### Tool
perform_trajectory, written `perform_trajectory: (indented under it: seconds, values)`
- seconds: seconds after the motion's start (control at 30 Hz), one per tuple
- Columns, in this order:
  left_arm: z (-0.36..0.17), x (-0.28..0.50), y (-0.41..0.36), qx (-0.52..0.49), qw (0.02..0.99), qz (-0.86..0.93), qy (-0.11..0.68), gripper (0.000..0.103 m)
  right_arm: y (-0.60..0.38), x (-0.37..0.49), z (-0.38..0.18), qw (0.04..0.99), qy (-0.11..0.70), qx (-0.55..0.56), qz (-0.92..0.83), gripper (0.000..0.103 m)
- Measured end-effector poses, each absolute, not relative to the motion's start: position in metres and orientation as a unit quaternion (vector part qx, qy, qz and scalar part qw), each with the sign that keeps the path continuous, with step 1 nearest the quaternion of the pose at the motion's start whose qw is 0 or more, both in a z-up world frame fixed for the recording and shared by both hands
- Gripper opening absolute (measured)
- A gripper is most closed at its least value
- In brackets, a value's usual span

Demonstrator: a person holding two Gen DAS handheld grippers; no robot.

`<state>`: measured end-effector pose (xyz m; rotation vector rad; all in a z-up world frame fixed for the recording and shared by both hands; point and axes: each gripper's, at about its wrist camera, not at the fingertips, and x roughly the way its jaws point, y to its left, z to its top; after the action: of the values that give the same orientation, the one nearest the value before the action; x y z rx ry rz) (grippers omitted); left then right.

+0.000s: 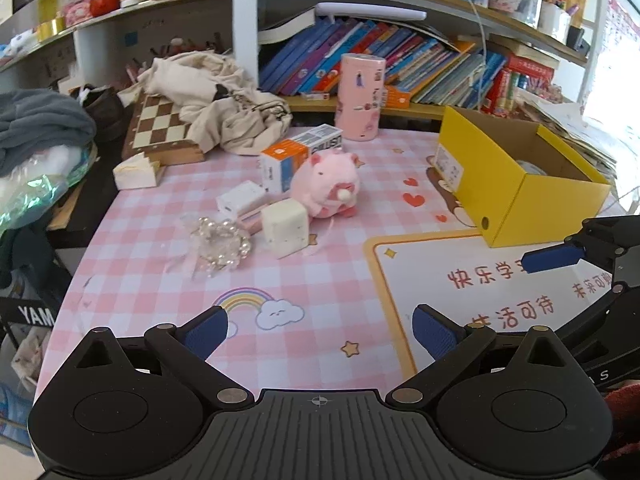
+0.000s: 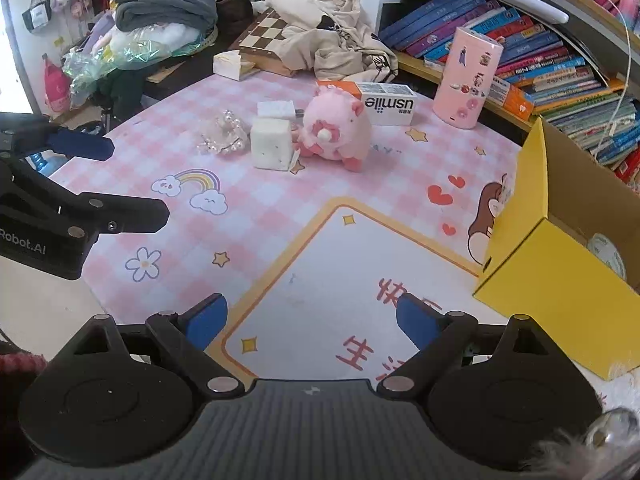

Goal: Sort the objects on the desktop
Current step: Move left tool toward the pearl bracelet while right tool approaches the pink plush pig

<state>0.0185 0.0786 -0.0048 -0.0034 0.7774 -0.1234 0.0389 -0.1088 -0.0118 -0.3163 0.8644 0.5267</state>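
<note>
A pink plush pig lies mid-mat beside a white speckled cube, a pearl bracelet, a small white box and an orange-and-white usmile box. A pink cylinder tin stands behind them. An open yellow cardboard box sits at the right. My left gripper hovers open and empty over the near mat. My right gripper is open and empty too, near the yellow box.
A pink checked desk mat covers the desk. A chessboard under a beige cloth lies at the back left. Shelves of books run behind. Piled clothes and bags crowd the left.
</note>
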Motion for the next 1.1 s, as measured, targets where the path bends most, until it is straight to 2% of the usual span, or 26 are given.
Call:
perform_trajectory:
  seconds: [0.73, 1.1]
  values:
    - [-0.022, 0.048, 0.11, -0.04, 0.923, 0.02, 0.381, 0.1, -0.082, 0.096, -0.017, 0.859, 0.402, -0.171, 0.267, 0.091]
    - [-0.035, 0.084, 0.11, -0.046, 0.924, 0.021, 0.38, 0.099, -0.072, 0.154, -0.019, 0.86, 0.403, -0.161, 0.27, 0.084]
